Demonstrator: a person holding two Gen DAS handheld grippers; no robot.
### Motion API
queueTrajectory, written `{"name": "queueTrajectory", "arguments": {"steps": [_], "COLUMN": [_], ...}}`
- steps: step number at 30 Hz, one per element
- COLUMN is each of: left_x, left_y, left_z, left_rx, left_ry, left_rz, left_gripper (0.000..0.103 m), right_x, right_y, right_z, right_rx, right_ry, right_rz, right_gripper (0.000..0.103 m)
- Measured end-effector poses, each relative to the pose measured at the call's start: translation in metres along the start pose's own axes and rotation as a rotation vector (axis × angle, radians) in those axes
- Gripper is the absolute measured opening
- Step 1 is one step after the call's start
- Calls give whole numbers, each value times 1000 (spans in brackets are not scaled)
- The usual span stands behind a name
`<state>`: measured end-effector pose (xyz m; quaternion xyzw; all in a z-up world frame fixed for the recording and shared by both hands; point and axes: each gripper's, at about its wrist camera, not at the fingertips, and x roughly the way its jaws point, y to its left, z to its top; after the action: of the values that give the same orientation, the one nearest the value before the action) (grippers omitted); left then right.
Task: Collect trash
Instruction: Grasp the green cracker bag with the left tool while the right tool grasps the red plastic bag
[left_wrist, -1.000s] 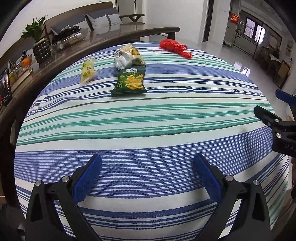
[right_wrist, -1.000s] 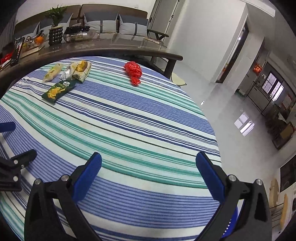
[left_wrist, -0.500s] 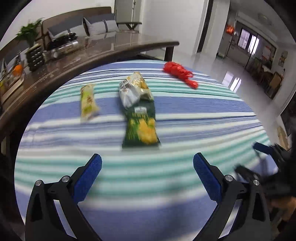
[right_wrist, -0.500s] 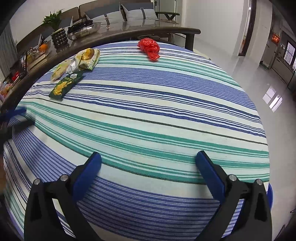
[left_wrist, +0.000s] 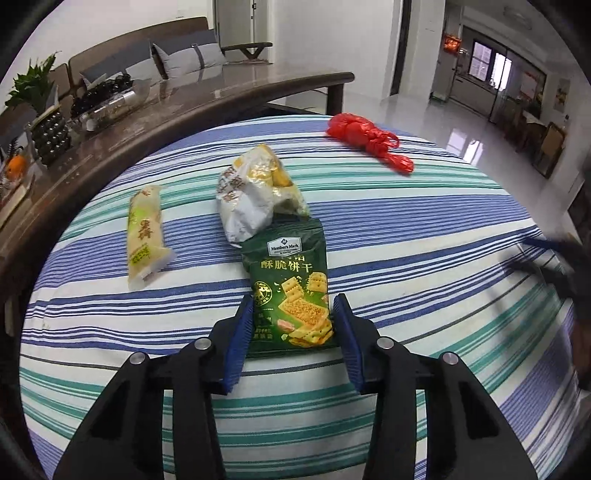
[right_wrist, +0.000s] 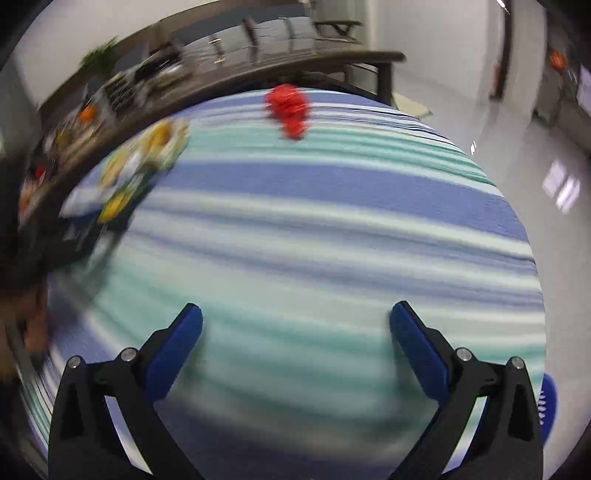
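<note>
Between the left jaws: the green cracker packet (left_wrist: 290, 291) lies flat on the striped tablecloth (left_wrist: 424, 236), its near end framed by the two blue pads.
Left gripper (left_wrist: 293, 306): jaws narrowed to roughly the packet's width, pads at or just beside its long edges; whether they already pinch it cannot be told from this view.
Right gripper (right_wrist: 295, 321): jaws spread wide over bare cloth, holding nothing; its view is smeared by motion.
Nearest neighbour: a crumpled white and yellow bag (left_wrist: 255, 194) touches the packet's far end, perhaps overlapping it.
Further out: a pale yellow-green wrapper (left_wrist: 144, 230) lies apart to the left; a red plastic bag (left_wrist: 364, 138) sits well apart near the far edge.
Handling: the packet looks light, thin and glossy, probably empty or nearly so; the film should crumple and may slide across the cloth.
Where to hold: across the near end, squeezing the sides so the film buckles up between the pads.
Risk: dragging the crumpled bag along.
</note>
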<state>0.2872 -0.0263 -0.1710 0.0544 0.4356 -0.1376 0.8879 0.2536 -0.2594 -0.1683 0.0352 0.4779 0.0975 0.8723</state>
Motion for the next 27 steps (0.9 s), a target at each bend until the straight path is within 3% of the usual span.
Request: {"name": "queueTrajectory", "arguments": {"steps": [2,7,10,14,15,16,17,19,21,27], "left_x": [1,1,1,1,1,1,1,0,-1,-9], "left_y": [3,6,5,6,6,6,7,7,5,-12], "left_z": [0,0,0,-2,-1,-1,-1,-1,-2,-11], "left_rx": [-19,-37,-28,-34,-36,-36,-38,-49,-53,-68], "left_ry": [2,3,5,3,2,2,1,-1,0,10], "left_rz": [-17,-35,-24,-32,-33,-33,-33,-47,-67,-146], "left_gripper": [43,43,43,43,43,42,42,41,40,39], "right_x": [13,72,94,116,121,128,131,128,116,44], "right_y": [-16,1,24,33,35,37,37,35,28,6], "right_z": [34,118,155,184,187,188,187,185,173,92], "right_rx": [41,-61,-105,-46,-37,-32,-34,-42,-17,-31], "right_ry": [-9,74,49,24,28,37,51,34,16,-12], "right_rz": [13,50,16,0,-3,2,15,-1,26,47], "right_gripper": [98,98,98,98,96,79,44,36,36,36]}}
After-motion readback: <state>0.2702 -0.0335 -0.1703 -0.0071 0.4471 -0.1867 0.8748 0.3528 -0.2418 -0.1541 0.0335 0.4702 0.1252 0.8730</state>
